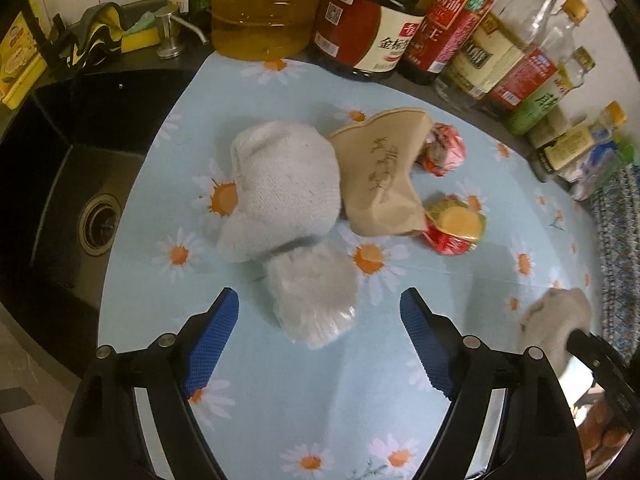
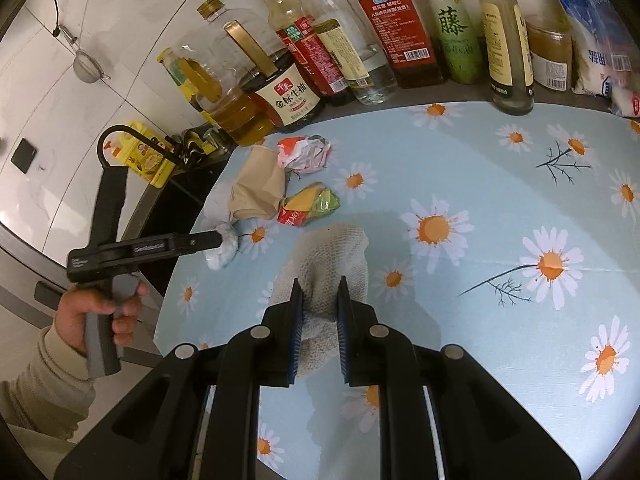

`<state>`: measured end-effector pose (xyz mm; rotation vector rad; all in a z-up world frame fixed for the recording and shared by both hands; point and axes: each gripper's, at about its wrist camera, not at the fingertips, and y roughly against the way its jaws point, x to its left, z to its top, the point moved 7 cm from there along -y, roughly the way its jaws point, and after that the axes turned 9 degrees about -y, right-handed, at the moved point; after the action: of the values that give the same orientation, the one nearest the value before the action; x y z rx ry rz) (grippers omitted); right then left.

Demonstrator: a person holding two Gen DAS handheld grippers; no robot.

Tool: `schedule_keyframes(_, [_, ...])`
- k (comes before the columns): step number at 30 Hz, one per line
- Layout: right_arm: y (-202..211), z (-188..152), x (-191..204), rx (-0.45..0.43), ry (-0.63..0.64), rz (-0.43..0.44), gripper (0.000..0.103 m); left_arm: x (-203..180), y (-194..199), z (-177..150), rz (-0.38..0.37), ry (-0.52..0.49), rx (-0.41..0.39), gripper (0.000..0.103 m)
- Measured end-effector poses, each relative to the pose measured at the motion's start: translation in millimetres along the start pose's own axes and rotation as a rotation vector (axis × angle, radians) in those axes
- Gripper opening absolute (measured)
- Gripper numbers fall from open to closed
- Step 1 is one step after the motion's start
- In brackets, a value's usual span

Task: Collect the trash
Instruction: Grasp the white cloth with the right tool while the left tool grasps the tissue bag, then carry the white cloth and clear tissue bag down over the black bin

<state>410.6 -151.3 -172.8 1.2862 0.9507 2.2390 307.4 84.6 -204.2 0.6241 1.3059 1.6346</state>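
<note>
Clear plastic wad (image 1: 312, 294) lies on the counter (image 1: 460, 280) dead ahead of the left tool (image 1: 319, 312), centred between its spread blue fingers (image 1: 212, 344), neither pad touching it as far as the left wrist view shows. Wad is roughly round, no real long axis, so no wrist turn looks needed; a short push forward and a squeeze should take it. Left tool is clearly the nearer one. Just beyond the wad, touching or nearly so, is a white knitted cloth ball (image 1: 284, 192); to its right a brown paper bag (image 1: 380, 176), then two crumpled colourful wrappers (image 1: 452, 224) further right. Risk, as a guess: going too deep catches the cloth ball too. Right tool (image 2: 319, 300) is pinched on a second white knitted cloth (image 2: 328, 264), its jaws pressed into the fabric, off to the right of the left tool and near the counter edge. Oil and sauce bottles (image 1: 360, 28) line the far side; dark sink (image 1: 80, 184) off to the left.
</note>
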Motion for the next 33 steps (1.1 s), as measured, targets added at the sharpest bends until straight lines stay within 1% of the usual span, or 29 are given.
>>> schedule_keyframes(3, [0.9,0.5,-3.8,0.001,-0.009,0.000,0.017,3.4,-10.0,4.9,0.018,0.001,0.006,0.078])
schedule_keyframes(5, [2.0,0.1,-6.5,-0.001,-0.012,-0.002,0.017,5.2,-14.5,6.5,0.024,0.004,0.015,0.063])
schedule_keyframes(7, [1.5,0.9,-8.1,-0.001,-0.020,-0.001,0.017,5.5,-15.7,8.3,0.026,-0.001,0.010,0.058])
schedule_keyframes(9, [2.6,0.3,-9.0,-0.003,-0.020,-0.005,0.017,7.6,-17.3,8.2,0.042,-0.004,0.006,0.049])
schedule_keyframes(14, [5.2,-2.6,-6.9,-0.011,-0.019,-0.002,0.017,8.7,-9.4,5.3,0.031,0.004,-0.020,0.049])
schedule_keyframes(18, [4.8,-11.5,-2.8,-0.011,-0.021,-0.014,0.017,8.5,0.3,-2.8,0.014,0.002,-0.033,0.049])
schedule_keyframes(24, [13.2,-24.1,10.2,-0.040,-0.020,-0.041,0.017,2.1,15.8,-22.0,-0.033,-0.026,-0.051,0.049])
schedule_keyframes(33, [27.5,-58.8,37.8,-0.097,-0.036,-0.086,0.017,-2.2,42.5,-54.4,-0.115,-0.087,-0.094,0.049])
